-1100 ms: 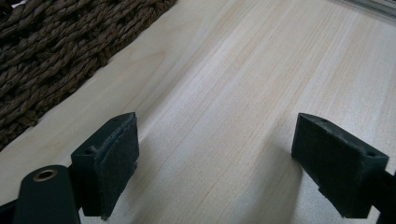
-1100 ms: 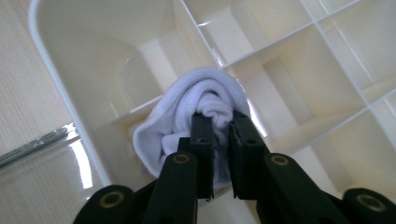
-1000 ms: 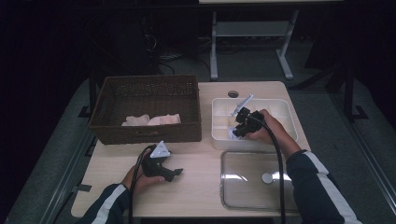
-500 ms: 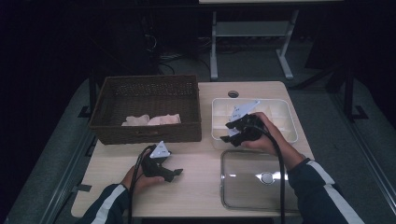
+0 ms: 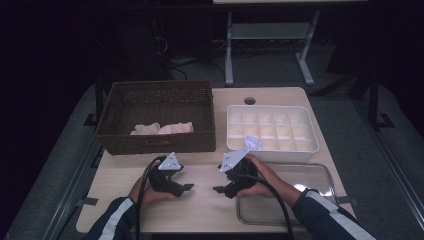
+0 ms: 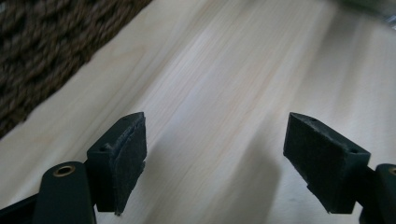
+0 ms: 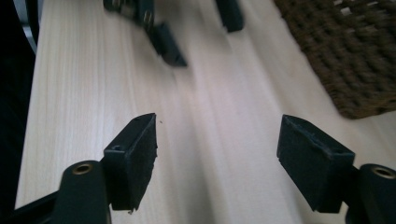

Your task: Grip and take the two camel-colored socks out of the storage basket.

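My left gripper rests low over the wooden table in front of the basket, open; its jaws have just been closing a little, with nothing between them. In the left gripper view the left gripper frames bare wood. My right gripper points left toward it, just in front of the white compartment tray. Its jaws have just been opening and they are empty. In the right gripper view the right gripper faces the left gripper. A small crumpled pale piece lies in a front compartment of the tray.
A dark wicker basket at the back left holds pale soft pieces. A clear lid lies flat at the near right, under my right forearm. A round hole is cut in the table behind the tray.
My right hand has come away from the white tray, moving toward the near left and down to the table beside the left gripper, and its jaws have spread. The left hand stayed put.
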### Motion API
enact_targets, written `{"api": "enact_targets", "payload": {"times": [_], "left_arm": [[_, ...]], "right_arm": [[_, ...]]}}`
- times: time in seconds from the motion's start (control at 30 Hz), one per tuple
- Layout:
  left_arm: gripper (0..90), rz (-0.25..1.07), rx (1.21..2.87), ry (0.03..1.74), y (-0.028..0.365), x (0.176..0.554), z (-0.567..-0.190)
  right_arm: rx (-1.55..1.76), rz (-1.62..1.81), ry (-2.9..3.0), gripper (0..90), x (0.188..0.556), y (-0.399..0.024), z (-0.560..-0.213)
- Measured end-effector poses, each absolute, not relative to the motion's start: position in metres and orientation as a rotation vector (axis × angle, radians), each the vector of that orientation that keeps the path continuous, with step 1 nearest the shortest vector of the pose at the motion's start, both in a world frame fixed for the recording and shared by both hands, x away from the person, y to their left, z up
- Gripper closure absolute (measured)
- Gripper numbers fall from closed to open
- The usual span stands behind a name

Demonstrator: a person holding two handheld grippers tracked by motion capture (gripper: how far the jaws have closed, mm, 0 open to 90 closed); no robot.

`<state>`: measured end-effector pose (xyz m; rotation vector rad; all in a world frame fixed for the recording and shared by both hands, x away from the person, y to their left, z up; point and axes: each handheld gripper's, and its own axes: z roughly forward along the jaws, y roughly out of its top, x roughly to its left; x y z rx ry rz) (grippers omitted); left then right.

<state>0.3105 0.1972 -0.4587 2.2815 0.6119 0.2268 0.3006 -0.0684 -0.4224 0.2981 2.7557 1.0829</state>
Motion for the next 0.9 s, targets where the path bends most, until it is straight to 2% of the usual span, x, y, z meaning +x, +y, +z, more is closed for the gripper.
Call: {"api": "enact_targets", "payload": {"times": [0.17,0.43,0.63,0.7,0.73,0.8,0.9], "left_arm": [[22.4,0.230,2.256,0.552,0.199,0.305,-0.441],[21.0,0.369,2.168,0.536,0.217,0.317,-0.389],[19.4,0.474,2.176,0.563,0.235,0.350,-0.350],[21.4,0.476,2.167,0.591,0.237,0.369,-0.339],[21.5,0.499,2.203,0.598,0.235,0.390,-0.331],[22.6,0.499,2.207,0.611,0.234,0.400,-0.328],[23.1,0.471,2.255,0.645,0.230,0.432,-0.330]], "right_arm": [[0.254,1.093,2.773,27.3,0.295,-0.062,-0.431],[0.194,1.100,2.804,28.7,0.295,-0.053,-0.437],[0.148,1.089,2.809,28.9,0.289,-0.044,-0.439],[0.135,1.079,2.812,28.9,0.287,-0.044,-0.440],[0.138,1.079,2.810,29.3,0.287,-0.044,-0.440],[0.148,1.082,2.813,32.4,0.289,-0.045,-0.440],[0.158,1.089,2.811,31.9,0.290,-0.045,-0.438]]}}
